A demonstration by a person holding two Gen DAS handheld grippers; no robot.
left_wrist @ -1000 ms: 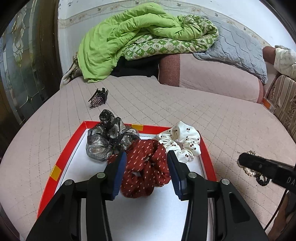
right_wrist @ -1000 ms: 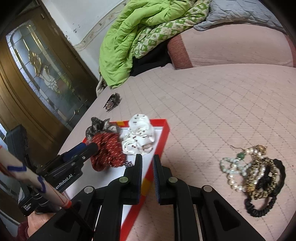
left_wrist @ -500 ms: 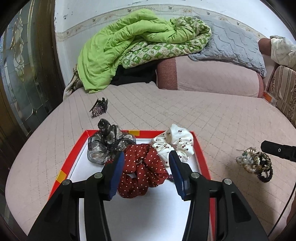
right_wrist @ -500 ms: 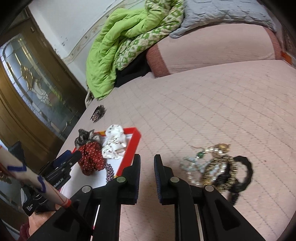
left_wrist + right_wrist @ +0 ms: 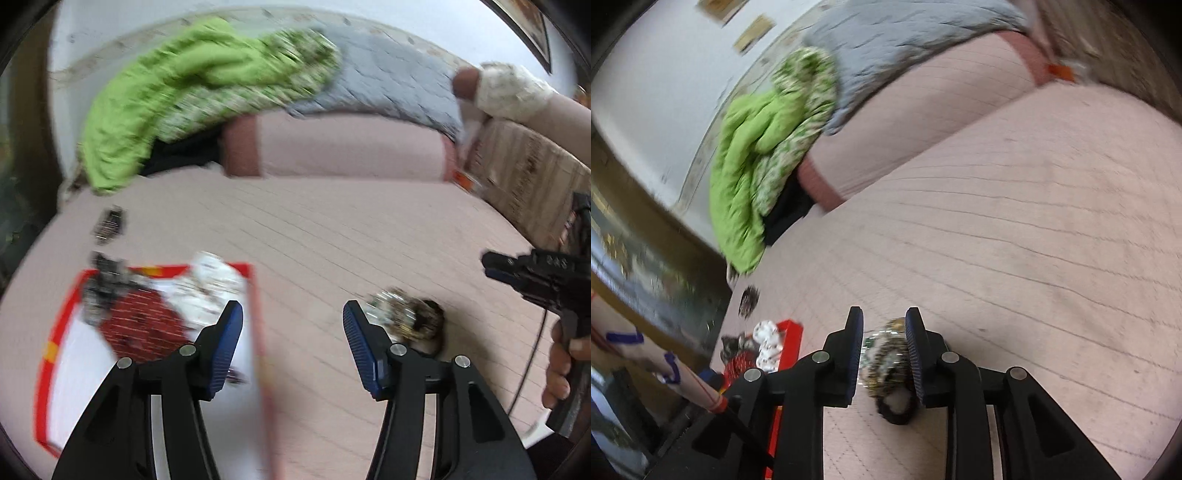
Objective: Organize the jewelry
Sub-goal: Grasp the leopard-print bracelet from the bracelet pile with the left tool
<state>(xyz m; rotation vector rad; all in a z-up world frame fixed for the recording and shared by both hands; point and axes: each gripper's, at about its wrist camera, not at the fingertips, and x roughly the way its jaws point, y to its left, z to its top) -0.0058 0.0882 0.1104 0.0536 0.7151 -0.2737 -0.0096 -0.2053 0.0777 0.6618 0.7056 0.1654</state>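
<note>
My right tongs (image 5: 884, 350) are narrow and opening, blue pads straddling the tangled pile of pearl, gold and black bracelets (image 5: 888, 365) on the pink quilted bed (image 5: 1015, 258); the pads do not look to be pressing it, though blur makes contact hard to judge. The pile sits dead ahead at twelve o'clock between the fingers, its black elastic loop trailing toward six o'clock beneath them.

My left tongs (image 5: 293, 345) stand about half wide and opening, with nothing between them but bedcover. From there the same pile (image 5: 406, 319) lies at about two o'clock, just beyond the right-hand finger, so I judge the right hand nearer and better lined up for the pick.

Further out, the red-rimmed white tray (image 5: 255, 314) sits at ten o'clock of the left tongs, holding the dark red dotted scrunchie (image 5: 142, 325), a white patterned scrunchie (image 5: 210, 284) and a grey sheer scrunchie (image 5: 101, 291). A dark claw clip (image 5: 109, 223) lies on the bed beyond the tray.
</note>
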